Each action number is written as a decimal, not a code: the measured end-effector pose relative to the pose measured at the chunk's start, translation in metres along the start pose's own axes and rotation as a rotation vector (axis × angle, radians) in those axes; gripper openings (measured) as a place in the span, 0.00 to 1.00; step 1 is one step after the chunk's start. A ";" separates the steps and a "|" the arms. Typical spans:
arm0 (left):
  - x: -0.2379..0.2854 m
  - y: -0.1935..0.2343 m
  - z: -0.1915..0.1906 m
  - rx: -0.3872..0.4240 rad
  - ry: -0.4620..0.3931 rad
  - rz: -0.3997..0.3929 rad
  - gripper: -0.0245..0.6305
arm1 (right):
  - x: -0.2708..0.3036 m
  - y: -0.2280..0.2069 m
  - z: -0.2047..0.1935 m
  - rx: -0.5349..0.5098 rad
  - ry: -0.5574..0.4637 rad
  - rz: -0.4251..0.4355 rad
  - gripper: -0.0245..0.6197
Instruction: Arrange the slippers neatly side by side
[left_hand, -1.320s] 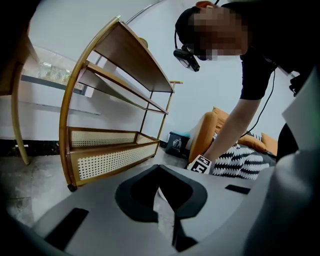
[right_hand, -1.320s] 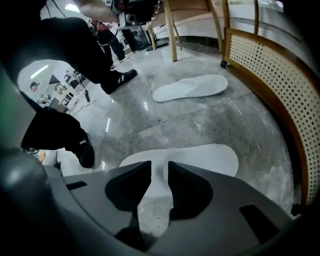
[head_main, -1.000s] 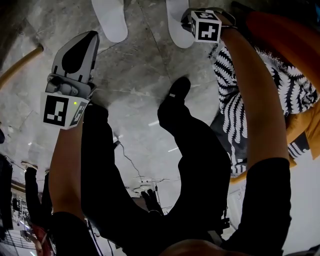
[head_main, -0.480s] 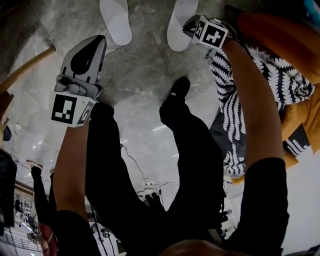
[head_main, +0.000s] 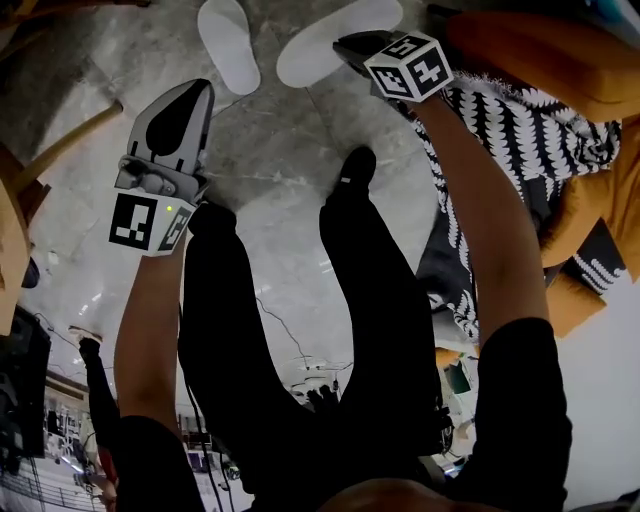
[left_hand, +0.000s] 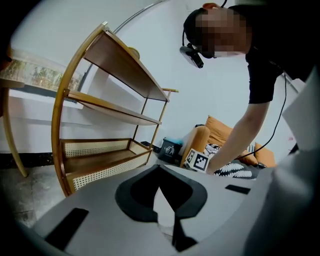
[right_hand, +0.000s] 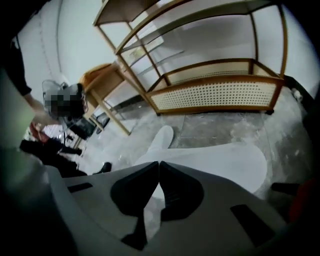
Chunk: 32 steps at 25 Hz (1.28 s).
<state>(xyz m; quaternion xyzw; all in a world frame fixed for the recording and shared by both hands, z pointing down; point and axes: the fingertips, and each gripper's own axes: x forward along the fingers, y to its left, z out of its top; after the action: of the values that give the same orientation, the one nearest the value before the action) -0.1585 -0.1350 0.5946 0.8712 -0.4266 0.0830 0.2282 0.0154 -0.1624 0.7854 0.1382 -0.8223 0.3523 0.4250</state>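
Two white slippers lie on the grey stone floor at the top of the head view. The left slipper (head_main: 228, 45) (right_hand: 161, 137) lies lengthwise, untouched. The right slipper (head_main: 330, 45) (right_hand: 225, 162) is turned slantwise, and my right gripper (head_main: 347, 45) (right_hand: 159, 164) is shut on its near edge. My left gripper (head_main: 188, 92) (left_hand: 159, 169) hangs shut and empty over the floor, below and left of the left slipper, pointing towards the shelf.
A curved wooden shelf (right_hand: 215, 90) (left_hand: 100, 150) stands beyond the slippers. An orange sofa (head_main: 540, 60) with a black-and-white patterned cloth (head_main: 520, 130) fills the right side. The person's black-trousered legs and a shoe (head_main: 355, 170) stand between the grippers.
The right slipper has swung from lengthwise to slantwise, its far end towards the left slipper, as the right gripper turned. The left gripper has hardly shifted.
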 end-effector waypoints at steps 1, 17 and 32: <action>0.001 -0.005 0.002 0.004 0.005 -0.015 0.06 | -0.003 0.003 0.007 0.061 -0.049 -0.002 0.09; -0.006 -0.018 0.012 0.019 -0.023 -0.035 0.06 | -0.032 -0.014 0.040 1.003 -0.654 -0.102 0.09; -0.010 0.002 -0.033 0.093 -0.003 -0.037 0.06 | 0.017 -0.062 -0.015 1.646 -1.091 -0.167 0.09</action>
<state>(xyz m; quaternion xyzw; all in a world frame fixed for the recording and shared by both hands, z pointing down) -0.1650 -0.1136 0.6207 0.8887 -0.4067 0.0971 0.1882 0.0465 -0.1954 0.8338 0.5911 -0.3918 0.6708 -0.2170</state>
